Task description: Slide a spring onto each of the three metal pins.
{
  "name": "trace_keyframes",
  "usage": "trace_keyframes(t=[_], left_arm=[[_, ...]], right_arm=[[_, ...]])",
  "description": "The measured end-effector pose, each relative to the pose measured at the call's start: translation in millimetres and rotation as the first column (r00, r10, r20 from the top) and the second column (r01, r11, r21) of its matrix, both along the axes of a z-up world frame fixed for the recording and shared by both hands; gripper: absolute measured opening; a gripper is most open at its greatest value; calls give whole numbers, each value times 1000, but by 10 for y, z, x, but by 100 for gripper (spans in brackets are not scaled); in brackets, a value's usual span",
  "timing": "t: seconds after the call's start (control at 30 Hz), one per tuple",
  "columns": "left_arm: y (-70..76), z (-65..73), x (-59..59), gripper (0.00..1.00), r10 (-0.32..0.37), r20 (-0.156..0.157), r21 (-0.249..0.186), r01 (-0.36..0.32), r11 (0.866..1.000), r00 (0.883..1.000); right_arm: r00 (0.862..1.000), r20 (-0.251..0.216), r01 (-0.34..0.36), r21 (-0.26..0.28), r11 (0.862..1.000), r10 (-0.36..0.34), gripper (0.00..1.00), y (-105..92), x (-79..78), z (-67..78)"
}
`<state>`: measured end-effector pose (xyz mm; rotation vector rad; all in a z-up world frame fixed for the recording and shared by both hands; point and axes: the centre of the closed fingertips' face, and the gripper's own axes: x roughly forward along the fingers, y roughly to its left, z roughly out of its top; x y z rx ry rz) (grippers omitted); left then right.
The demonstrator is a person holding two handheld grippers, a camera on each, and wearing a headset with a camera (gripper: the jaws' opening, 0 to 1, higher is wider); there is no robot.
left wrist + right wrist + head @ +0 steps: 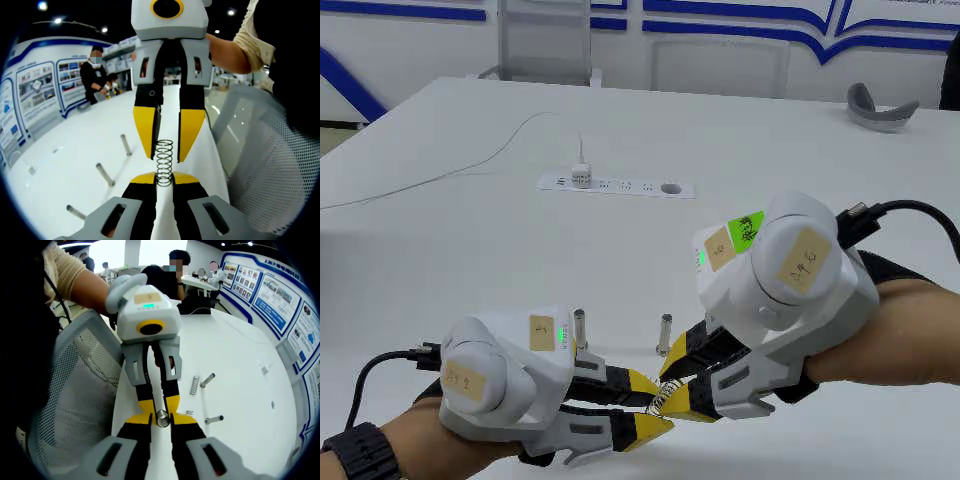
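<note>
A small steel spring (663, 400) hangs between the tips of both grippers, above the white table's near edge. My left gripper (164, 179) is shut on one end of the spring (164, 160). My right gripper (166, 155) comes in from the opposite side and pinches the other end. In the right gripper view the spring (162, 417) is seen end-on between my right gripper (162, 419) tips, with the left gripper (159, 407) just behind. Three metal pins (126, 144) (105, 175) (75, 212) stand bare on the table. Another spring (194, 385) lies beside a pin (207, 380).
A white power strip (617, 185) with a plugged-in adapter and a thin cable lies mid-table. A grey curved object (880, 108) rests at the far right. A mesh chair (260, 165) stands at the table's edge. People work at distant tables (95, 75).
</note>
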<state>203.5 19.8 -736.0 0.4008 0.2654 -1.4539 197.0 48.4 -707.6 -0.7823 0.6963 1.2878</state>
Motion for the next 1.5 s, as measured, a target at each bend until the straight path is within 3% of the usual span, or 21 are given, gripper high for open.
trace_keyframes(t=[0.6, 0.9, 1.5], left_arm=[[-40, 72, -18, 11, -8, 7, -16, 8, 1000, 1000], [-37, 78, 20, 12, 12, -11, -26, -12, 1000, 1000], [93, 47, 108, 33, 64, -56, -22, -65, 998, 996]], right_arm=[[1000, -23, 13, -9, 1000, -13, 13, -17, 18, -82], [999, -21, 24, -12, 1000, -24, 12, -32, 50, -72], [997, -7, 74, -21, 997, -75, 12, -225, 180, 0]])
